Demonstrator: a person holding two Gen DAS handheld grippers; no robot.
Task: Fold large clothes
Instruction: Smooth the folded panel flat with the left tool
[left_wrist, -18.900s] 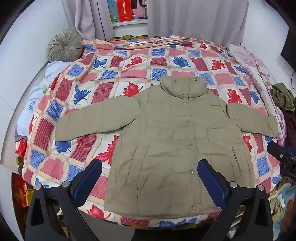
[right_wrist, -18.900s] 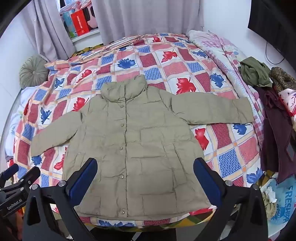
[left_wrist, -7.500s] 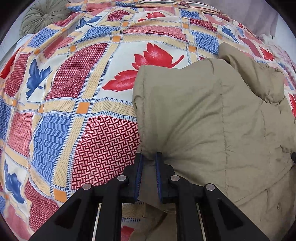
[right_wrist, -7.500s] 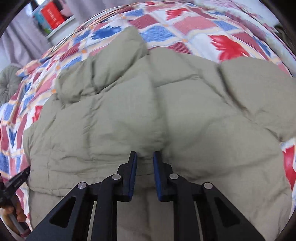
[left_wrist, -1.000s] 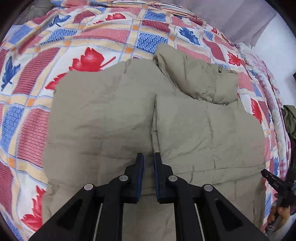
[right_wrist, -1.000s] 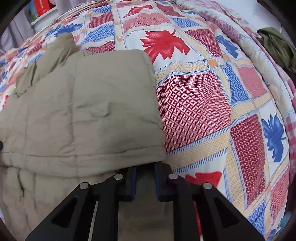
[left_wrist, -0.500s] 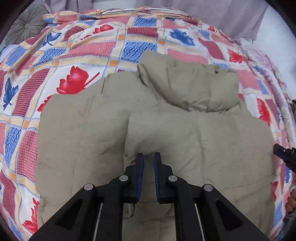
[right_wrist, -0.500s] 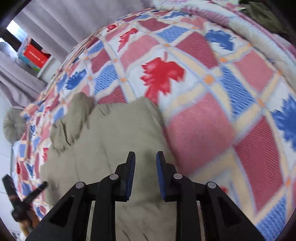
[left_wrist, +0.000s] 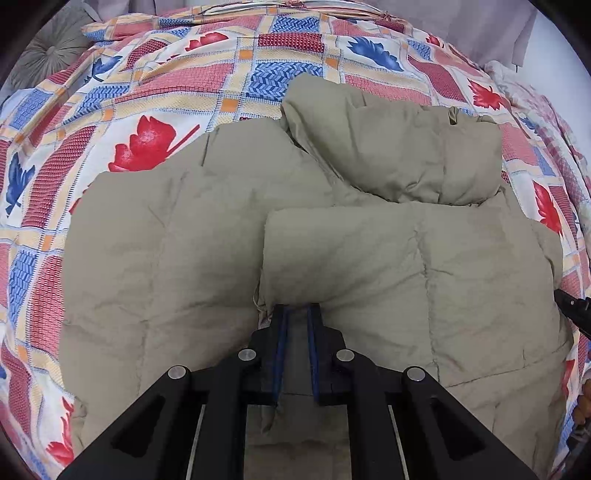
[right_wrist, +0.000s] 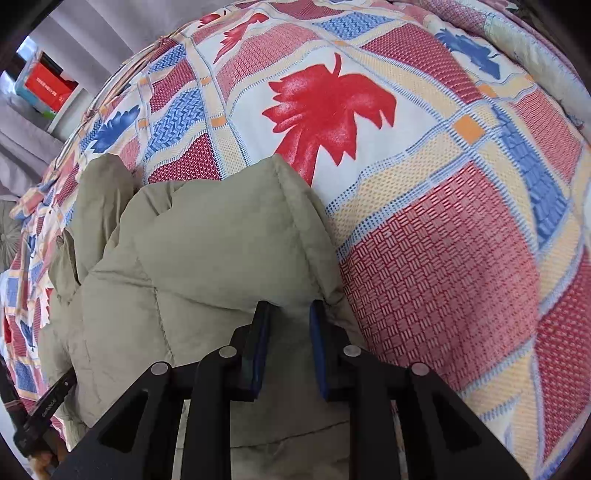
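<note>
An olive puffer jacket lies on the patchwork bed with both sleeves folded across its front. Its collar bunches at the far end. My left gripper is shut on the cuff of the folded right sleeve near the jacket's middle. In the right wrist view the jacket fills the lower left, and my right gripper is narrowly parted around the puffy fold at its right shoulder edge; whether it pinches the fabric is unclear. The right gripper's tip also shows at the left wrist view's right edge.
The bedspread has red, blue and cream squares with leaf prints. A round grey-green cushion sits at the far left. Grey curtains hang behind the bed. A red box stands on a sill.
My left gripper has carried the sleeve cuff a little further over the jacket's middle. My right gripper has come down onto the jacket's right shoulder fold, with its fingers wider apart.
</note>
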